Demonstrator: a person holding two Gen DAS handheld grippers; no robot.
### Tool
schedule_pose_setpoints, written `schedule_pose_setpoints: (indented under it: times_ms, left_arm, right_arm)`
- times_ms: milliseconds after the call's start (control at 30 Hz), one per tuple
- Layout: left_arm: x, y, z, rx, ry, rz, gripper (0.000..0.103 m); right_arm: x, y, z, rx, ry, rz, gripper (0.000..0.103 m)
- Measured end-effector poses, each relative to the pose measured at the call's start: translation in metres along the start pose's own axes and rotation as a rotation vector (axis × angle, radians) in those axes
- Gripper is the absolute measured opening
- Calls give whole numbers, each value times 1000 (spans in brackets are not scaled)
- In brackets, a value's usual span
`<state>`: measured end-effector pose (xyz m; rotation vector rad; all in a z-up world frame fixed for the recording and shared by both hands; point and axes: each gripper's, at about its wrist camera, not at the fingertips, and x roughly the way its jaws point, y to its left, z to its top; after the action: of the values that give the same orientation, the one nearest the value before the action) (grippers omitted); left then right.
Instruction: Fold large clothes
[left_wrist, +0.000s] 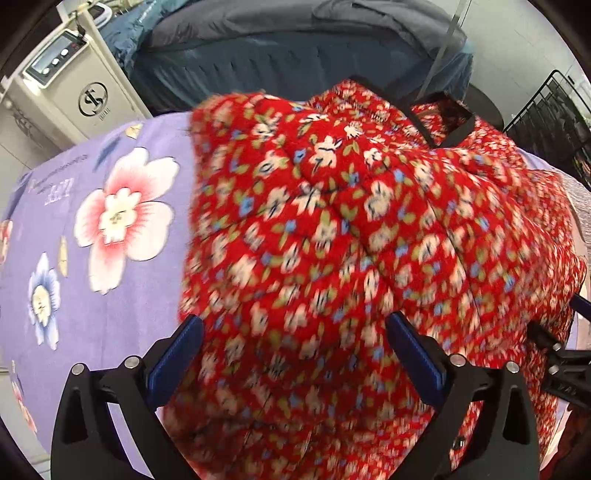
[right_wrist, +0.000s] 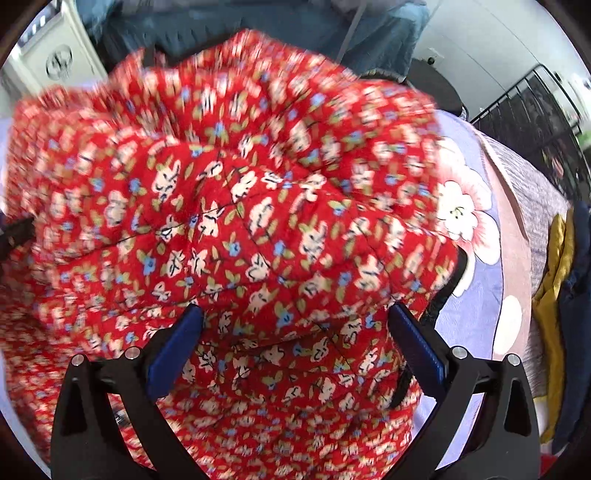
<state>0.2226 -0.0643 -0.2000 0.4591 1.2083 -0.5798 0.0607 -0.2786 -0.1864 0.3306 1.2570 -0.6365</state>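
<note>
A red quilted garment with small white and blue flowers lies bunched on a purple floral sheet. It has black trim at its far end. My left gripper is open, its blue pads wide apart over the cloth. The same garment fills the right wrist view, blurred by motion. My right gripper is open too, with the cloth lying between and under its fingers. The right gripper's tip shows at the right edge of the left wrist view.
A white machine with a round logo stands at the back left. A dark blue sofa or bed lies behind. A black wire rack stands at the right. Yellow and navy clothes lie at the right edge.
</note>
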Motion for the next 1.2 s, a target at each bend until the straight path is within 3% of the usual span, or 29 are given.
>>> schedule_pose_setpoints:
  times_ms: [167,267,500,700,900,1067,1200]
  left_arm:
    - [-39,8,-23,11,-85,-41,97]
    - [-55,21,-49,5,-93,-84,97]
    - [-66,68,-128,-21,-37,-104,97]
    - [-61,103,-179,-111,24,-193,96]
    - [-57,114,-207,-120,65,-252,94]
    - [-51,119,-225,-151,100,-284,91]
    - [-42,116,-237,-145,148,-304,83]
  right_arm:
    - [-26,-16,-25,13,-58,72,98]
    - [-32,-31,-46,26,-54,124,98]
    - [-33,-60,-112,115,40,250,98]
    - [-24,-80,-161,135,108,293,98]
    - [-34,-98,-209,103,137,318,98]
    - [-43,-136,-252,171,148,328,98]
    - [-39,-155,-265,226,175,363,98]
